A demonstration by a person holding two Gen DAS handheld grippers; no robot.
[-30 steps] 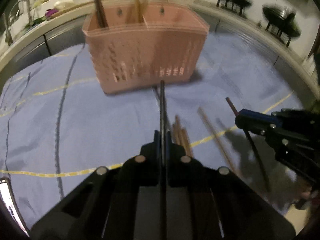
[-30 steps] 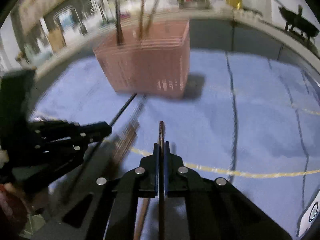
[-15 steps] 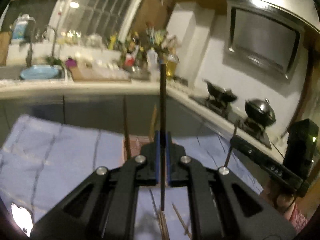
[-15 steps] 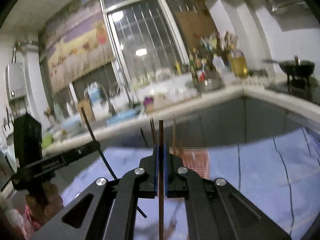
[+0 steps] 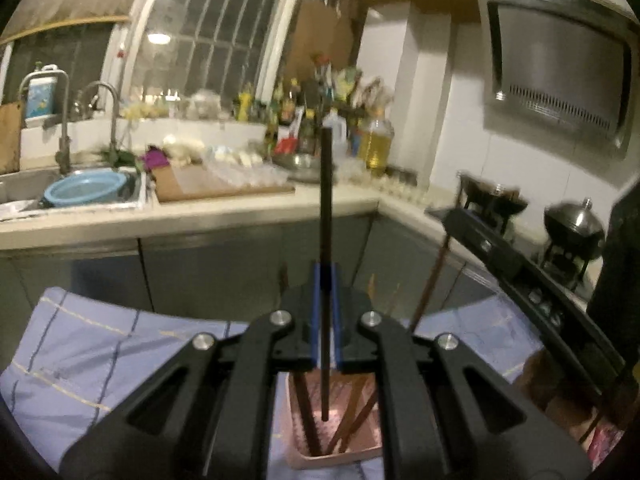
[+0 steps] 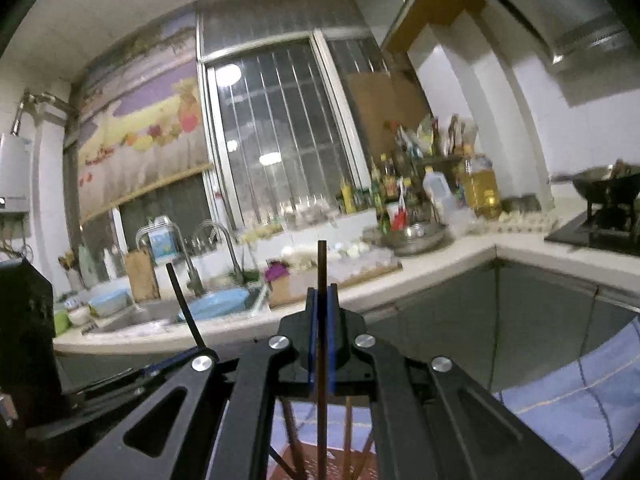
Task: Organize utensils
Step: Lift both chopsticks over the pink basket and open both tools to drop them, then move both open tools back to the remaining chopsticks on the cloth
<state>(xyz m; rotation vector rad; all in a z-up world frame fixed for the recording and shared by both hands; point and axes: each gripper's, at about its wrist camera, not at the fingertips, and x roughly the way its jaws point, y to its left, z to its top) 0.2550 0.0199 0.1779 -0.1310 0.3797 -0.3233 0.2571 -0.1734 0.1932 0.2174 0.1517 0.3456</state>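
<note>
1. Now the left tool (image 5: pixel 325 276) pinches a black chopstick (image 5: pixel 326 200) upright, its lower tip hanging over a pink basket (image 5: pixel 336 454) below.
2. Beside it, the right tool (image 6: pixel 321 300) pinches a brown chopstick (image 6: pixel 321 268), also upright, over the same basket (image 6: pixel 320 464).
3. Inside the basket, several brown chopsticks (image 5: pixel 356 412) already lean at angles; it stands on a blue checked cloth (image 5: pixel 100 356) covering the surface.
4. Likely risk: both sticks are gripped near mid-length, so a tilted release could land a tip on the rim or against the leaning sticks and tip it out.
5. With the tools so near each other, lowering together could knock one stick askew.
</note>
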